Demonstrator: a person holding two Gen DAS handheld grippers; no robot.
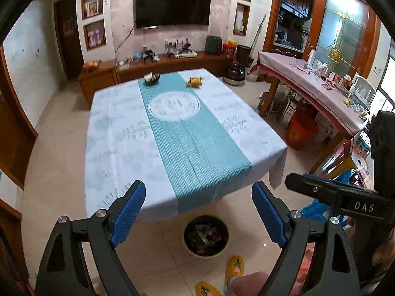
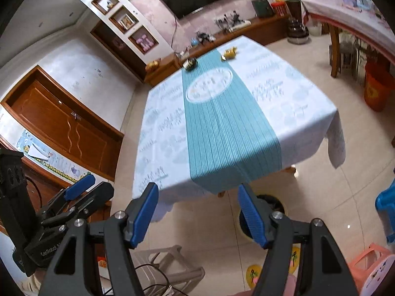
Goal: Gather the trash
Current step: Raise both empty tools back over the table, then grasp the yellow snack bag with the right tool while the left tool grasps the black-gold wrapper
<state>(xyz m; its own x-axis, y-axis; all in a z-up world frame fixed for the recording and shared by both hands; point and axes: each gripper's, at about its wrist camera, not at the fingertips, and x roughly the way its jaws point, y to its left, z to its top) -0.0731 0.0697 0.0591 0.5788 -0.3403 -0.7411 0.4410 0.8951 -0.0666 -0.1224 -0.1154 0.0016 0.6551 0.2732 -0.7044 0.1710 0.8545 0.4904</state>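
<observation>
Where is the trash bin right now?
The trash bin sits on the floor just beyond the table's near edge, below the teal runner; in the right wrist view the right tool partly hides it.

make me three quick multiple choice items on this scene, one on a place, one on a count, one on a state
1. Where is the trash bin?
A. on the tablecloth
B. on the floor at the table's near edge
C. on the TV cabinet

2. How many crumpled wrappers lie on the table?
A. two
B. four
C. none

3. How are the left claw and right claw?
A. both open, empty
B. both shut on wrappers
C. one holding the bin

Key: 1 B, it stands on tiles; 2 A, a dark wrapper and a yellow wrapper; 3 A, nothing between the blue pads.
</observation>
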